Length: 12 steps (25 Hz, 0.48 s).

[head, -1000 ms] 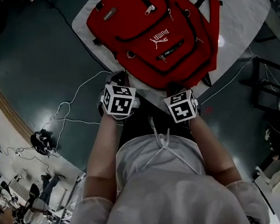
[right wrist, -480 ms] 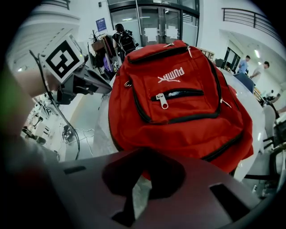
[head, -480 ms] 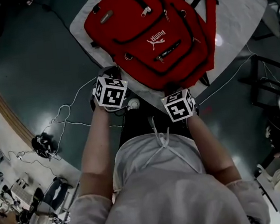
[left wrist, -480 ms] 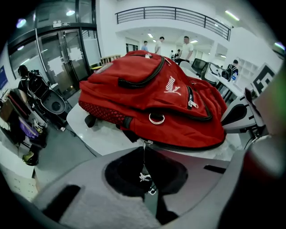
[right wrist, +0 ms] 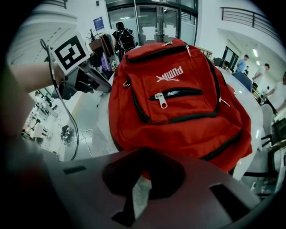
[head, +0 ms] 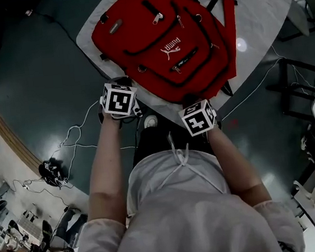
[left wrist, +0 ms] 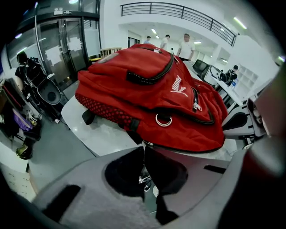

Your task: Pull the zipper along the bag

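Jaws together, the left gripper has edged forward along the bag's side; the right gripper, also closed, stayed put

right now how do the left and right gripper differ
The left gripper is at the red backpack's near corner, jaws shut on what looks like a zipper pull; the right gripper is at its near edge, red fabric showing between its jaws. Both bear marker cubes.

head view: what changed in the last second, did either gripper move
The left gripper slid up and left in the view, along the near corner of the backpack, still shut. The right gripper stayed at the backpack's near edge. Nothing was taken hold of or let go; the backpack lies as before.
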### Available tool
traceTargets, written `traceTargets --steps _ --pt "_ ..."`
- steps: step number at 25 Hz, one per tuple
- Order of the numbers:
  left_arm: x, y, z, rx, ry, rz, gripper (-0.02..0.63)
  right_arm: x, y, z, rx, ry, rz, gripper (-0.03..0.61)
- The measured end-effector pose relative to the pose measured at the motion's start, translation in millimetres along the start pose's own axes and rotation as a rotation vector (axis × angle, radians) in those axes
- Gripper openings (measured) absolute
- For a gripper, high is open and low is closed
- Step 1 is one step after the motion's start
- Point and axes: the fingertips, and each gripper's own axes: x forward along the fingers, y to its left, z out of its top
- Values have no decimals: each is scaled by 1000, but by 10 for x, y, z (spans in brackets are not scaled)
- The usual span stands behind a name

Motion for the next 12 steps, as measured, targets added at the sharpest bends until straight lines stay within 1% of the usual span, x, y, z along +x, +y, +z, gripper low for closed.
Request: traceTargets --steps 5,7,8,10,12 --pt "0 -5 -3 25 -21 33 23 -1 -6 5 21 -1 -8 26" --pt "-3 -19 -9 20 -33 24 25 0 -7 3 35 -5 -10 26" --pt "-13 -27 -13 11 -38 13 33 1 -7 1 45 -9 -7 26" --pt "-57 -41 -9 -15 -51 -10 106 7 -12 1 70 -16 6 26" --pt "-136 -44 17 -30 -72 -16 118 14 -13 -1 95 -16 14 26"
